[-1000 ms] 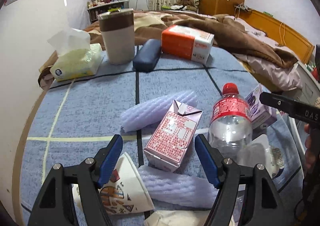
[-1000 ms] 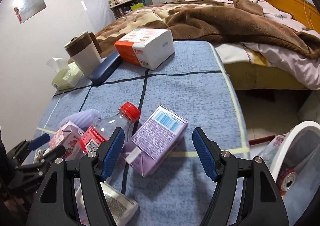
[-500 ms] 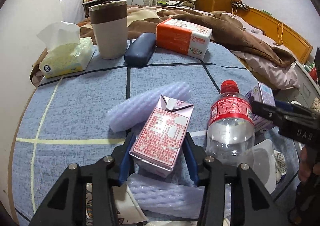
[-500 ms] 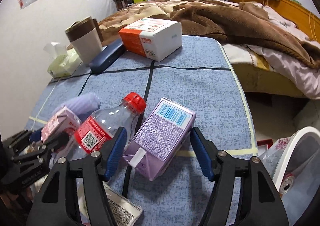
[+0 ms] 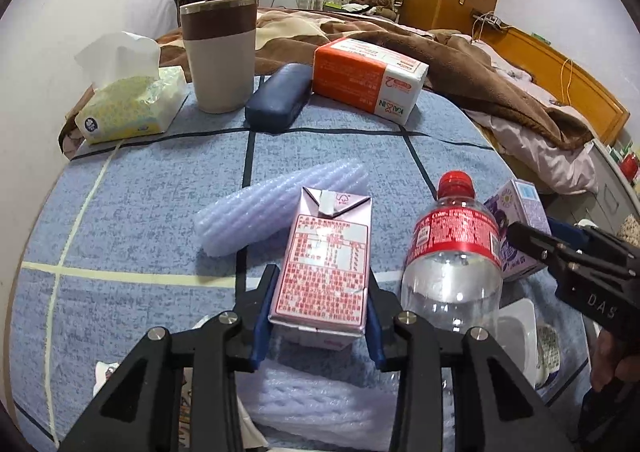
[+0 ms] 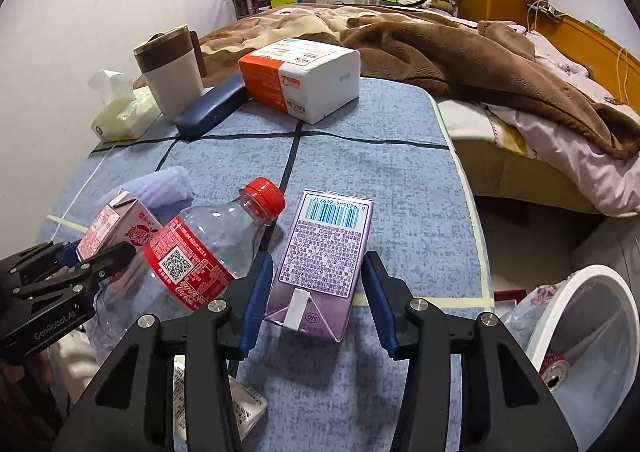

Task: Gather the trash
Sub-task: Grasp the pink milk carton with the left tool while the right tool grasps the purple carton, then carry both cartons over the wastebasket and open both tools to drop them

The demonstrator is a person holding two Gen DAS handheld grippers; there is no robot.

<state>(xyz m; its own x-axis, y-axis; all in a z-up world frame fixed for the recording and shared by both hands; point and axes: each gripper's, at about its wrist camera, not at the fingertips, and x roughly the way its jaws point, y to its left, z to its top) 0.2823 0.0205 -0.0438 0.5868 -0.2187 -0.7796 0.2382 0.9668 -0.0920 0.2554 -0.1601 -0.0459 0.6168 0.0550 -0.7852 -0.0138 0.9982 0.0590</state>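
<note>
My left gripper [image 5: 318,312] is shut on a pink drink carton [image 5: 326,260] that rests on the blue table. The carton also shows in the right wrist view [image 6: 116,230]. My right gripper [image 6: 318,298] straddles a purple drink carton [image 6: 326,256]; both blue pads touch or nearly touch its sides. The purple carton also shows in the left wrist view [image 5: 516,228]. An empty plastic bottle [image 5: 452,252] with a red cap lies between the two cartons, also in the right wrist view [image 6: 200,248]. Lilac foam sleeves [image 5: 276,204] lie by the pink carton.
A tissue pack [image 5: 128,108], a brown and white tumbler [image 5: 220,52], a navy case [image 5: 278,98] and an orange and white box [image 5: 368,80] stand at the table's far side. A white bin [image 6: 584,328] with a can in it sits right of the table. A bed lies beyond.
My left gripper closed from wide open onto the pink carton. My right gripper moved forward and narrowed around the purple carton.
</note>
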